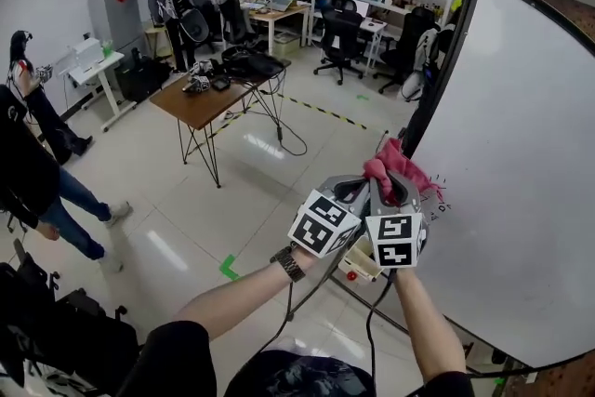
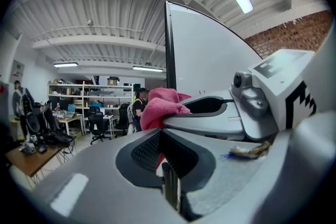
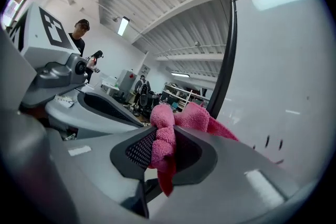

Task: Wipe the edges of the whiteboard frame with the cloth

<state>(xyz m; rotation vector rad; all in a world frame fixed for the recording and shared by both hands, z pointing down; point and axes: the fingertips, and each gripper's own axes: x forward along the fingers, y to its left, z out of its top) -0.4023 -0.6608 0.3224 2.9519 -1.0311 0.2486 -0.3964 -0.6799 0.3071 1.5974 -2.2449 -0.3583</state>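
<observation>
The whiteboard (image 1: 521, 153) stands at the right, and its black frame edge (image 1: 442, 74) runs down toward my grippers. My right gripper (image 1: 395, 186) is shut on a pink cloth (image 1: 398, 165). The cloth sits at the lower part of that left frame edge. In the right gripper view the cloth (image 3: 197, 118) is pinched between the jaws (image 3: 163, 139), beside the frame (image 3: 226, 60). My left gripper (image 1: 349, 191) is close against the right one's left side, shut and holding nothing. The left gripper view (image 2: 163, 134) shows the cloth (image 2: 157, 105) ahead and the frame (image 2: 169, 44) rising behind it.
A brown table (image 1: 209, 98) with gear and trailing cables stands on the tiled floor to the left. A person (image 1: 37, 181) walks at the far left. Office chairs (image 1: 339, 37), desks and shelves fill the back. Green tape (image 1: 228, 268) marks the floor near me.
</observation>
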